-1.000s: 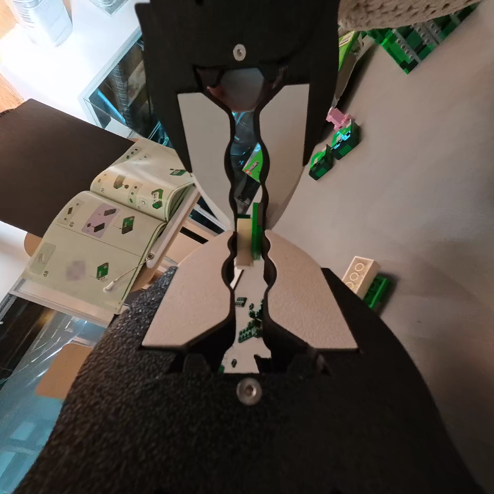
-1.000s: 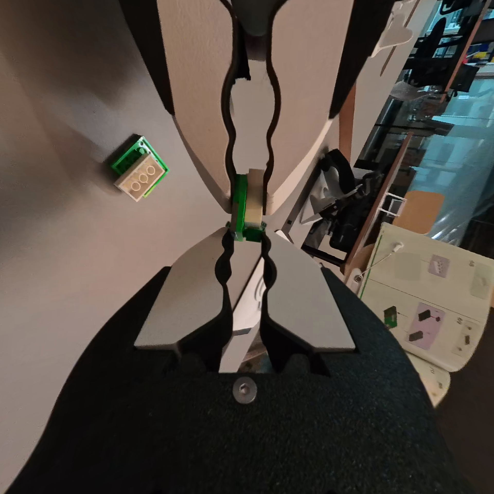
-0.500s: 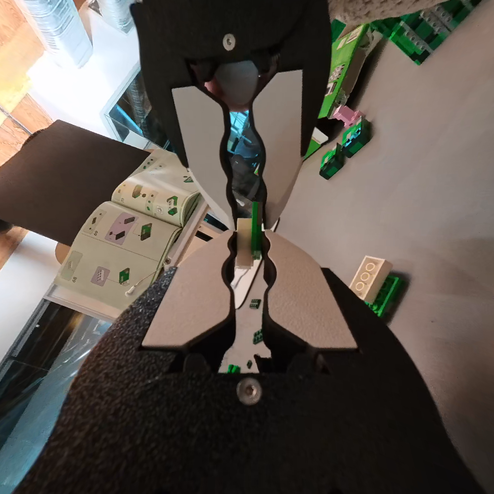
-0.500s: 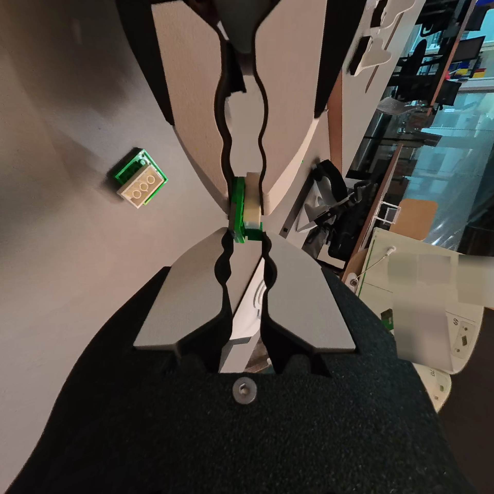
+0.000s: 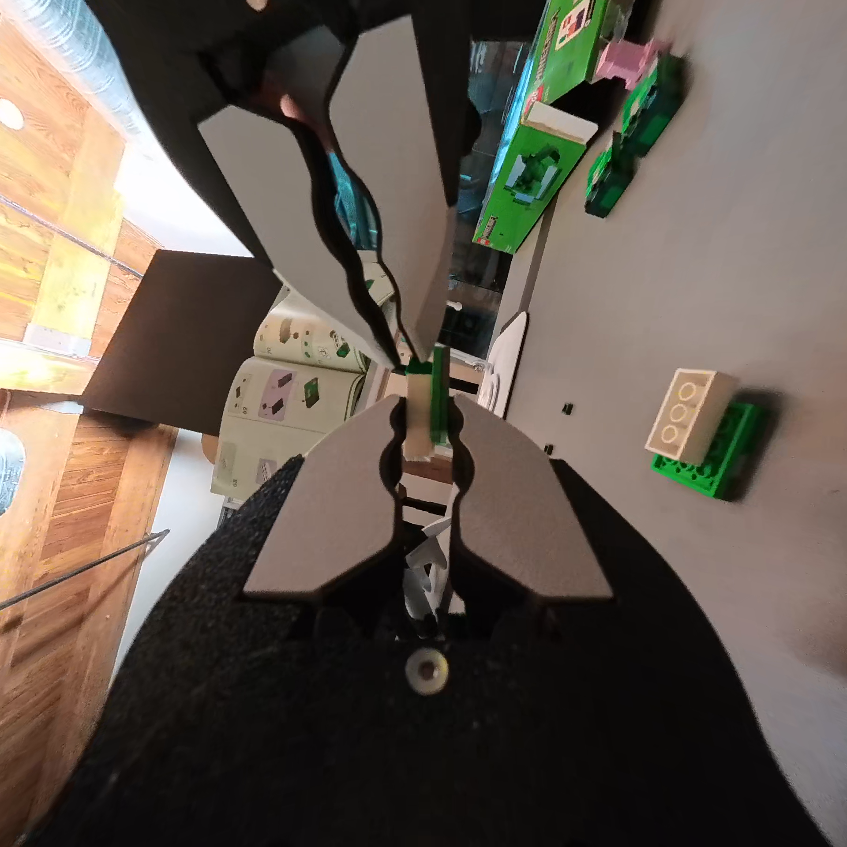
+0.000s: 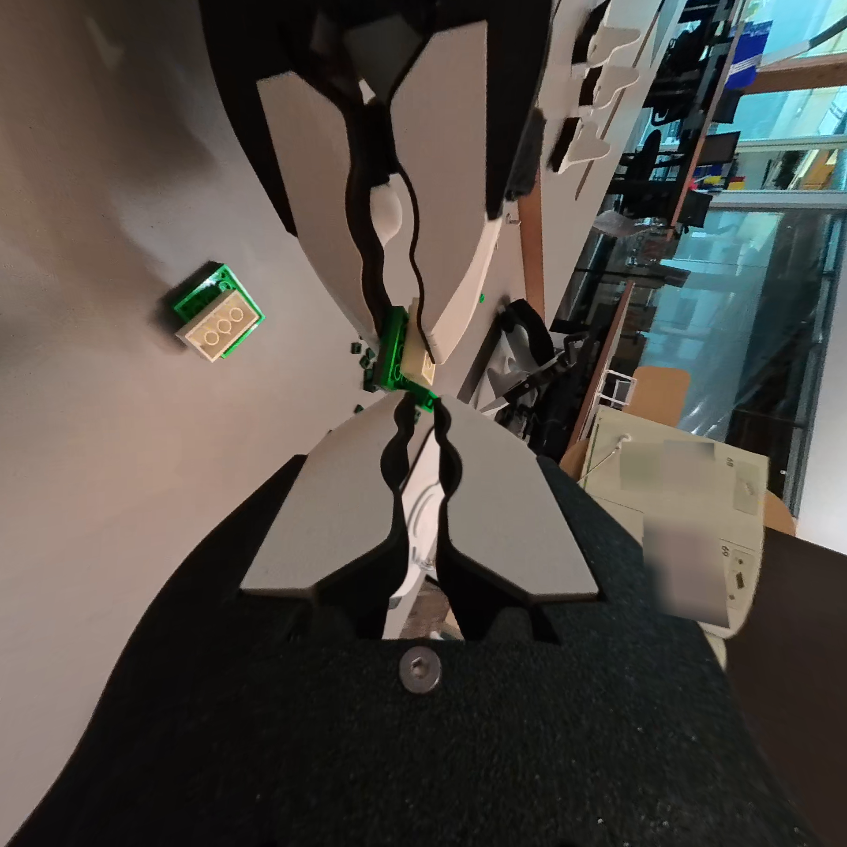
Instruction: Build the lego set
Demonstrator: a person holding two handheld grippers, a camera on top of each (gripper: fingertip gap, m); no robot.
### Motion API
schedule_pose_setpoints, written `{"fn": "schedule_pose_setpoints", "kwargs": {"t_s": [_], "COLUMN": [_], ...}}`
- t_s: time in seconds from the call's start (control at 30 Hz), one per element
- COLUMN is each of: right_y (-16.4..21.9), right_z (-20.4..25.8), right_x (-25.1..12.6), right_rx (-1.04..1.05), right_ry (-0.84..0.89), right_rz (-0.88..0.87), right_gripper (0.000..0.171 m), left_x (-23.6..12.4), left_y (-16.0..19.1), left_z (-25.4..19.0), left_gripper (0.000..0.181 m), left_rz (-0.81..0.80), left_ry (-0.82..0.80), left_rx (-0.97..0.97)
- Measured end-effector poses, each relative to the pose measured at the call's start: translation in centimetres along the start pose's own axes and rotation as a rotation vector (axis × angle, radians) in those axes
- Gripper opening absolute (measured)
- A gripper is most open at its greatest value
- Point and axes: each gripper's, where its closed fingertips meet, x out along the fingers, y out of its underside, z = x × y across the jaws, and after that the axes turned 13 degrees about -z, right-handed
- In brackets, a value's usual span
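A small white brick on a green plate (image 5: 424, 403) is pinched between my two grippers, which meet tip to tip above the grey table (image 5: 687, 298). My left gripper (image 5: 426, 412) is shut on it across the brick and plate. My right gripper (image 6: 417, 401) is shut on the plate's near edge (image 6: 394, 362). In the left wrist view it comes in from the top, tilted. A second white three-stud brick on a green plate (image 5: 692, 426) lies loose on the table, and also shows in the right wrist view (image 6: 220, 321).
An open instruction booklet (image 5: 284, 398) stands beyond the table edge and also shows in the right wrist view (image 6: 664, 504). A green lego box (image 5: 536, 174) and pink and green builds (image 5: 641, 91) sit at the far side. Small dark green pieces (image 6: 366, 357) lie on the table. The grippers are tip to tip, or close to it.
Both grippers have swung together with the piece still between them. The right gripper now stands tilted against the left one, and the green plate's face has turned toward the right wrist camera.
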Motion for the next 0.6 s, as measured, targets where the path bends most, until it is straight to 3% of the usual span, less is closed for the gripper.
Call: {"fn": "schedule_pose_setpoints", "kwargs": {"t_s": [0.4, 0.6], "right_y": [-0.9, -0.3], "right_z": [-1.1, -2.1], "right_x": [-1.3, -2.7], "right_rx": [0.126, 0.217], "right_ry": [0.043, 0.093], "right_rz": [-0.135, -0.197], "right_gripper": [0.006, 0.022], "left_x": [-0.1, -0.4], "left_y": [-0.1, -0.7], "left_z": [0.9, 2.8], "left_gripper": [0.016, 0.016], "left_rz": [-0.006, -0.063], "left_ry": [-0.046, -0.117], "left_rx": [-0.007, -0.155]}}
